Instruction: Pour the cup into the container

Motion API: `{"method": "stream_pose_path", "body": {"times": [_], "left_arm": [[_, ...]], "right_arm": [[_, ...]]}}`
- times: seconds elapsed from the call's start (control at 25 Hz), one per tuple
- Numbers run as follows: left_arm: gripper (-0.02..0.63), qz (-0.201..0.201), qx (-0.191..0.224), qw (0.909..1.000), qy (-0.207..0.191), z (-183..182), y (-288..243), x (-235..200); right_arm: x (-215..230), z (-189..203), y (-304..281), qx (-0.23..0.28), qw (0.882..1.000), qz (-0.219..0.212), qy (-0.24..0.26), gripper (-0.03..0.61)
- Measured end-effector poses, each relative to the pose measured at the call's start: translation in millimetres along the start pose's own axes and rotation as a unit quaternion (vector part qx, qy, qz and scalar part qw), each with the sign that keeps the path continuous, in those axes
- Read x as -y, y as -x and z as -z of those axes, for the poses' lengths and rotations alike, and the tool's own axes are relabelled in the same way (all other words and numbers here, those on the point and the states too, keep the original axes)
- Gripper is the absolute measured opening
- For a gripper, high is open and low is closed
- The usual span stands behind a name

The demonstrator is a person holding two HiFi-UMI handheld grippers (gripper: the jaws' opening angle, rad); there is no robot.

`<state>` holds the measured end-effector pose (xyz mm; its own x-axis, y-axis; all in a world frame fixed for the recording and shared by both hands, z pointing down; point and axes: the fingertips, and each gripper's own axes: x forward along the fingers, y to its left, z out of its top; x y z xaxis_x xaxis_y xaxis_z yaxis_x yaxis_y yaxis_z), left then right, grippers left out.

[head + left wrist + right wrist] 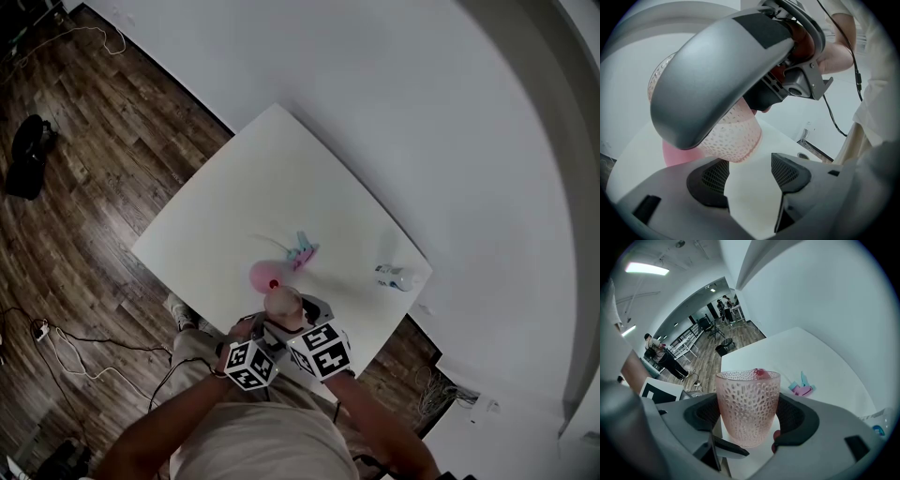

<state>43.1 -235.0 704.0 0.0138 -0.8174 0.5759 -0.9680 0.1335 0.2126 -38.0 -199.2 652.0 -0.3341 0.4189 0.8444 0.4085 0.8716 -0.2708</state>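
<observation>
Currently the pink, dimpled translucent plastic cup (747,394) is clenched between the pads of the right claw (749,416), held over the near corner of the white square counter (281,169). Just beyond it on the counter sits a round pink container (258,273) with a small red object (274,283) at its near side. The left claw (750,174) hovers just left of the cup, released, only bare counter between its pads. Farther off lies a pink-and-teal object (302,248); to the right, a small clear bottle (396,277) lies on its side.
</observation>
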Motion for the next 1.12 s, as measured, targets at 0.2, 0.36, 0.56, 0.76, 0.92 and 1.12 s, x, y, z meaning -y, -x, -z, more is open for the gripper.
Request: {"method": "stream_pose_path", "body": {"times": [0.2,0.36,0.56,0.76,0.92,1.12], "left_arm": [[0.291,0.002,0.003,1.0000,0.001,-3.2,0.9,1.8],[0.291,0.003,0.005,1.0000,0.002,-2.3,0.5,3.0],[0.291,0.002,0.006,1.0000,0.000,-2.9,1.8,3.0],[0.291,0.002,0.007,1.0000,-0.001,-4.4,3.6,2.8],[0.291,0.003,0.008,1.0000,-0.001,-4.4,4.0,4.9],[0.291,0.003,0.010,0.9999,0.001,-5.8,2.9,6.3]], "right_arm": [[0.0,-0.9,2.6,-0.002,1.000,0.001,-0.001,0.365],[-0.3,0.4,2.2,-0.003,1.000,0.001,-0.002,0.365],[-1.2,0.2,3.4,-0.004,1.000,0.001,-0.003,0.365],[-2.1,-1.6,4.2,-0.005,1.000,0.001,-0.003,0.365],[-2.9,-0.8,4.6,-0.007,1.000,0.003,-0.004,0.365],[-2.0,-0.1,5.7,-0.008,1.000,0.005,-0.006,0.365]]}}
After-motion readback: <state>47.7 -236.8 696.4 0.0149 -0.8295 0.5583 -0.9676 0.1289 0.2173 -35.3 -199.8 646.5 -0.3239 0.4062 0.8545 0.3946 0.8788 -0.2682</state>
